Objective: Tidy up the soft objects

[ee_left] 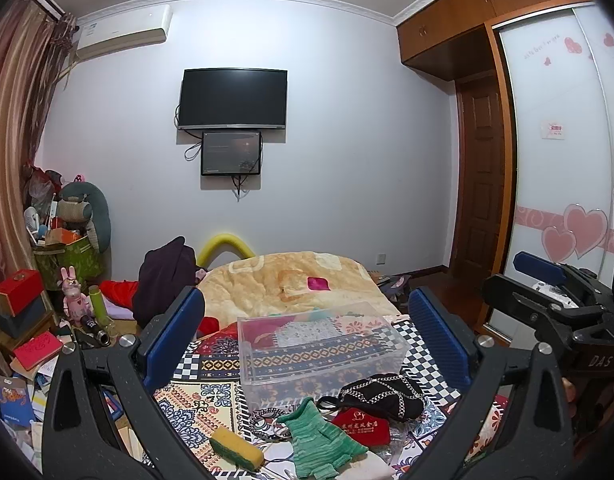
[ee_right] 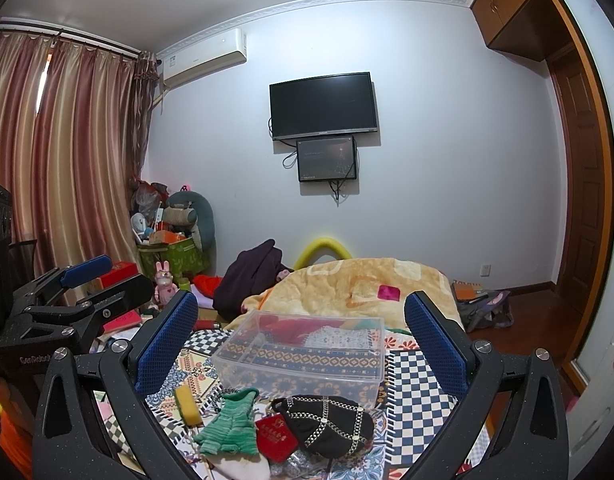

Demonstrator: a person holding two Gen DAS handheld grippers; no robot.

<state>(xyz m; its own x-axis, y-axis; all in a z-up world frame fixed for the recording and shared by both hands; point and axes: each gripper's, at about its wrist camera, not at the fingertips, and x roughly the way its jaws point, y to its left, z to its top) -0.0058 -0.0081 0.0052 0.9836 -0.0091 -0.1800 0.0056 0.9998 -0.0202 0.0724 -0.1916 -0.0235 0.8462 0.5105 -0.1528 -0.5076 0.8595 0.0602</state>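
Observation:
A clear plastic box [ee_left: 322, 350] [ee_right: 303, 354] stands on the patterned bedspread [ee_left: 211, 364] [ee_right: 419, 376]. In front of it lie a green knitted glove [ee_left: 321, 438] [ee_right: 231, 426], a yellow-green sponge [ee_left: 235, 448] [ee_right: 186, 403], a red pouch [ee_left: 363, 426] [ee_right: 275, 436] and a black chain-trimmed bag [ee_left: 387, 394] [ee_right: 331, 424]. My left gripper [ee_left: 307, 336] is open and empty above them. My right gripper [ee_right: 303, 340] is open and empty too, and shows at the right edge of the left wrist view [ee_left: 547, 292]. The left gripper shows at the left in the right wrist view [ee_right: 79, 292].
A beige blanket [ee_left: 299, 280] [ee_right: 359, 284] covers the far bed. A dark garment [ee_left: 167, 276] [ee_right: 255, 276] lies at its left. Cluttered boxes, books and a pink rabbit figure [ee_left: 73, 296] crowd the left side. A wardrobe [ee_left: 563, 160] and door stand at the right.

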